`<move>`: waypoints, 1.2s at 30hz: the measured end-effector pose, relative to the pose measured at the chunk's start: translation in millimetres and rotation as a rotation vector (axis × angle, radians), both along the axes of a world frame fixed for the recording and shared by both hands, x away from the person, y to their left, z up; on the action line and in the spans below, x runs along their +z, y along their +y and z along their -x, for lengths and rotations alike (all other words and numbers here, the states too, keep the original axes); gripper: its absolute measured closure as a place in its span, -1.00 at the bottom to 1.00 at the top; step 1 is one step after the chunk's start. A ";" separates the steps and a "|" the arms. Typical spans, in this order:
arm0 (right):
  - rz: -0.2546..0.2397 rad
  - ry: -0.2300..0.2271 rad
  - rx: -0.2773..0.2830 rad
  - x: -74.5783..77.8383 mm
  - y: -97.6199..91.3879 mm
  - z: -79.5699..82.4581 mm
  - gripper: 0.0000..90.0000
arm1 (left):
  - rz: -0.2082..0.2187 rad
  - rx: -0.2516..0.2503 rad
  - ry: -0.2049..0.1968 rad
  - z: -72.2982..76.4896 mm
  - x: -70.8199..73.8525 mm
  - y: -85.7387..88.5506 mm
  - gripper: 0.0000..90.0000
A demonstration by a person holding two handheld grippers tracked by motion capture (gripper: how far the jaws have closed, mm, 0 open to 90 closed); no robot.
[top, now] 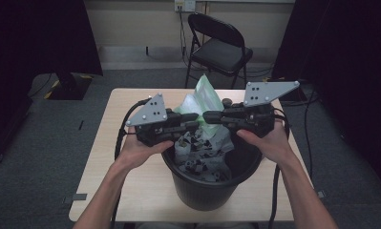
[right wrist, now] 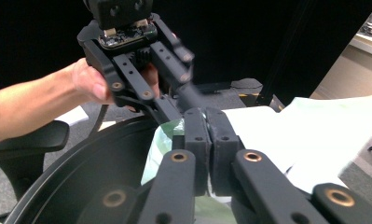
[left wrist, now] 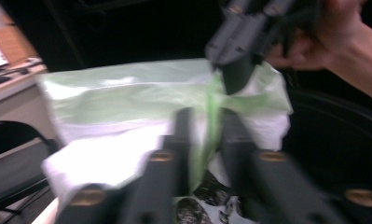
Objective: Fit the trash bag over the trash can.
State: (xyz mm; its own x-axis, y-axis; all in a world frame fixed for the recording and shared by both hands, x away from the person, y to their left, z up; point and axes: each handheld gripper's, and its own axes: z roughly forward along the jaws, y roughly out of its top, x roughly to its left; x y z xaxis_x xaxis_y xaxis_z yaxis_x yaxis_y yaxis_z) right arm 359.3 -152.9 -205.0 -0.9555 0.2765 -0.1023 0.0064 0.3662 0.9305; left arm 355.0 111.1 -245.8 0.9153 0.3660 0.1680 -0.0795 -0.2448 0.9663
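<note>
A pale green and white plastic bag (top: 203,93) stands up out of a black bin (top: 212,191) on the table. Both grippers hover over the bin's far rim, tips facing each other at the bag's top. My right gripper (right wrist: 206,116) has its jaws together, pinching a green fold of the bag (right wrist: 165,140); from the left gripper view, this right gripper (left wrist: 235,84) bites the bag's upper edge. My left gripper (left wrist: 206,116) has its jaws apart, with a green crease of the bag (left wrist: 118,93) running between them and not pressed. The left gripper view is blurred.
The bin rim (right wrist: 81,154) curves below both grippers, and crumpled lining with dark scraps (top: 197,160) lies inside. The light wooden table (top: 126,157) has bare room to the left and right of the bin. A black folding chair (top: 221,47) stands behind the table.
</note>
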 end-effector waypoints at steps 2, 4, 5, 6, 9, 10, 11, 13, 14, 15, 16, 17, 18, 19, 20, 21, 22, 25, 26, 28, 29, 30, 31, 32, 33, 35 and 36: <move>-0.019 0.003 -0.040 0.5 1.3 -2.2 1.00 | 0.024 0.016 -0.014 3.1 0.8 2.4 0.21; -0.034 0.013 -0.073 0.9 1.6 -5.3 1.00 | 0.051 0.017 -0.028 6.6 2.0 4.8 0.06; -0.041 0.024 -0.086 0.9 1.8 -7.6 1.00 | 0.063 0.005 -0.039 8.4 3.0 5.9 0.06; -0.046 0.032 -0.103 0.8 2.1 -9.5 1.00 | 0.076 -0.006 -0.052 10.6 4.2 6.2 0.06; -0.067 0.051 -0.119 0.7 4.5 -13.3 1.00 | 0.080 -0.024 -0.060 12.4 6.2 3.4 0.00; -0.077 0.053 -0.124 1.1 5.8 -13.3 1.00 | 0.076 -0.027 -0.059 12.1 6.2 1.0 -0.04; -0.082 0.050 -0.126 2.0 8.0 -12.7 1.00 | 0.074 -0.028 -0.055 11.3 5.8 -1.3 -0.05; -0.096 0.049 -0.133 3.8 11.2 -11.6 1.00 | 0.081 -0.003 -0.053 9.6 4.8 -4.7 -0.08; -0.093 0.049 -0.134 4.4 13.1 -11.2 1.00 | 0.092 -0.002 -0.047 8.9 4.4 -5.6 -0.11; -0.091 0.049 -0.142 4.7 14.5 -11.0 1.00 | 0.095 0.014 -0.046 7.6 4.4 -6.8 -0.11; -0.090 0.051 -0.145 4.9 16.5 -11.0 1.00 | 0.094 0.039 -0.046 6.6 4.5 -7.9 -0.12; -0.087 0.050 -0.147 4.9 17.6 -11.0 1.00 | 0.096 0.048 -0.046 5.8 4.5 -8.5 -0.10; -0.088 0.050 -0.150 4.8 18.1 -11.2 1.00 | 0.094 0.056 -0.046 4.7 4.6 -8.9 -0.09; -0.094 0.055 -0.149 4.3 18.0 -11.8 1.00 | 0.090 0.065 -0.043 4.2 4.6 -9.0 0.05; -0.095 0.056 -0.148 3.9 17.9 -11.9 1.00 | 0.083 0.075 -0.041 3.2 4.4 -8.3 0.20; -0.094 0.056 -0.149 3.3 17.3 -12.0 1.00 | 0.086 0.074 -0.036 2.8 3.9 -7.3 0.38; -0.094 0.058 -0.144 2.9 16.7 -12.3 1.00 | 0.089 0.073 -0.032 1.8 3.1 -5.6 0.49; -0.086 0.050 -0.152 2.6 14.5 -11.8 1.00 | 0.111 0.017 -0.014 0.3 -1.5 2.2 0.83; -0.089 0.054 -0.155 2.9 12.5 -13.4 1.00 | 0.105 0.020 -0.018 1.7 -3.0 2.8 0.83; -0.094 0.059 -0.161 2.6 10.2 -17.0 1.00 | 0.085 -0.019 -0.014 4.9 -5.8 2.1 0.88; -0.095 0.067 -0.166 2.0 9.4 -20.4 1.00 | 0.078 -0.021 -0.017 6.8 -6.6 1.4 0.90; -0.095 0.072 -0.163 1.4 9.4 -22.6 1.00 | 0.068 -0.037 -0.019 10.2 -7.8 0.3 0.91; -0.088 0.072 -0.170 0.5 10.3 -25.8 1.00 | 0.062 -0.043 -0.021 12.6 -8.3 -0.3 0.93; -0.083 0.073 -0.175 0.0 11.1 -28.1 1.00 | 0.063 -0.052 -0.023 15.9 -9.2 -1.1 0.93; -0.077 0.077 -0.179 -0.7 12.2 -31.7 1.00 | 0.059 -0.065 -0.025 19.1 -9.8 -1.2 0.94; -0.070 0.087 -0.198 -1.7 13.9 -40.4 1.00 | 0.062 -0.092 -0.029 26.9 -11.8 -2.7 0.95; -0.065 0.094 -0.209 -2.3 14.7 -45.5 1.00 | 0.046 -0.114 -0.037 32.2 -12.8 -4.9 0.95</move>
State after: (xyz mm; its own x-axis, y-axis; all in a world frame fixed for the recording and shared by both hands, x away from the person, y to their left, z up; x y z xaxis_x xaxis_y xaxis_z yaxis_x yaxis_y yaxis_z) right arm 404.8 -138.2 -207.3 -0.8815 0.4720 0.0091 0.1633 0.2869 0.9439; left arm 322.8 106.2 -258.6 0.9450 0.2676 0.1881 -0.1403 -0.1877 0.9722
